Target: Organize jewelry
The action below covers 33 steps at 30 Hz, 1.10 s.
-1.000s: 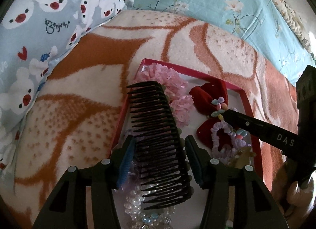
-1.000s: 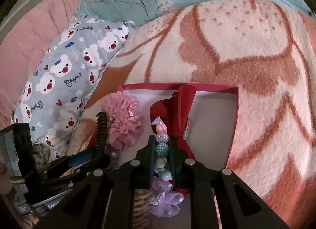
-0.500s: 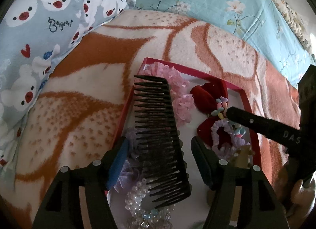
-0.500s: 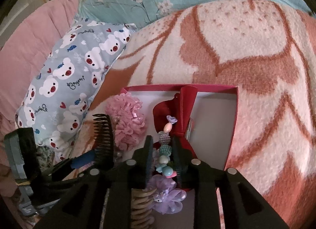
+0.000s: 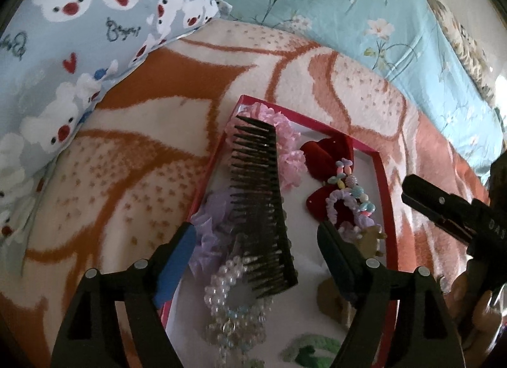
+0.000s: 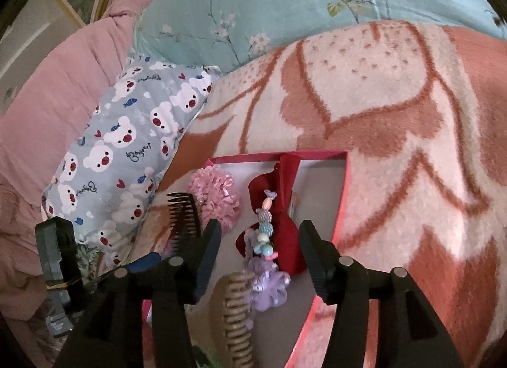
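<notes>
A shallow red box (image 5: 385,196) with a white floor lies on the blanket. A black comb (image 5: 259,203) rests in it, between the jaws of my left gripper (image 5: 256,235), which are opening and do not touch it. In the right wrist view a pastel beaded bracelet (image 6: 264,231) lies on a red velvet bow (image 6: 285,225). My right gripper (image 6: 259,230) hovers over it, its jaws opening and off the beads. The box also holds a pink scrunchie (image 5: 286,149), a purple scrunchie (image 5: 212,225), a pearl bracelet (image 5: 228,298) and a tan claw clip (image 6: 236,320).
The box sits on an orange-and-cream blanket (image 5: 126,177). A bear-print pillow (image 6: 126,146) lies to the left and a teal floral quilt (image 5: 348,3) behind. A pink cover (image 6: 47,98) is at the far left. A hand (image 5: 475,298) holds the right tool.
The right jaws let go of the beaded bracelet and spread wide. The left jaws widened away from the comb, which now lies in the box. Both grippers drew back a little.
</notes>
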### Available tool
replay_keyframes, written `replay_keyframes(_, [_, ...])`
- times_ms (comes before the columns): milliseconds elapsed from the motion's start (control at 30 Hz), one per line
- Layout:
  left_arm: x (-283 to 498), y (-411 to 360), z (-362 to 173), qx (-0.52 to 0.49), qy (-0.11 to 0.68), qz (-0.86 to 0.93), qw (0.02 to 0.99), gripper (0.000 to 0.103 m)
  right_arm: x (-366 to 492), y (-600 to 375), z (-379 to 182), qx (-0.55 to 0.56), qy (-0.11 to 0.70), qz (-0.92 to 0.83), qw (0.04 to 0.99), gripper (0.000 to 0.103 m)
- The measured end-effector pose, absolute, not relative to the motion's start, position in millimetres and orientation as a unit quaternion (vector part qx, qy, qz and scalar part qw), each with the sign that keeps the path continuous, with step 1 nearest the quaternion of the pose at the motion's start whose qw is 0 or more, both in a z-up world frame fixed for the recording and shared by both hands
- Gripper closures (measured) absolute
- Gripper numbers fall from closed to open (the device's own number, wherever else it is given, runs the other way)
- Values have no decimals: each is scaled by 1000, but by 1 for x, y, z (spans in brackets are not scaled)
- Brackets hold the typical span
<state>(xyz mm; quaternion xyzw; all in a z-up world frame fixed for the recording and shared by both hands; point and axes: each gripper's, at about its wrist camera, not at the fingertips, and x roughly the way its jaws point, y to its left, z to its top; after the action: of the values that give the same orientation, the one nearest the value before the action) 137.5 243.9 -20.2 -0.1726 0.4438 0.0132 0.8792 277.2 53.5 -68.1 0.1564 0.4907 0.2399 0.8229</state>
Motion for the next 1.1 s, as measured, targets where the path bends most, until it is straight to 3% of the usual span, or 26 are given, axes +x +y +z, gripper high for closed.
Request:
replay_keyframes(400, [100, 262, -13, -241, 443, -5, 864, 19, 248, 31, -66, 203, 494, 232, 813, 36])
replay_keyframes(667, [74, 253, -5, -204, 457, 31, 865, 19, 225, 41, -59, 179, 498, 236, 815, 32])
replay_keyframes(967, [39, 265, 5, -245, 458, 13, 854, 17, 202, 37, -48, 215, 498, 253, 801, 28])
replay_keyframes(1100, [24, 262, 16, -202, 457, 43, 865, 17, 188, 40, -40, 188, 496, 254, 809, 27])
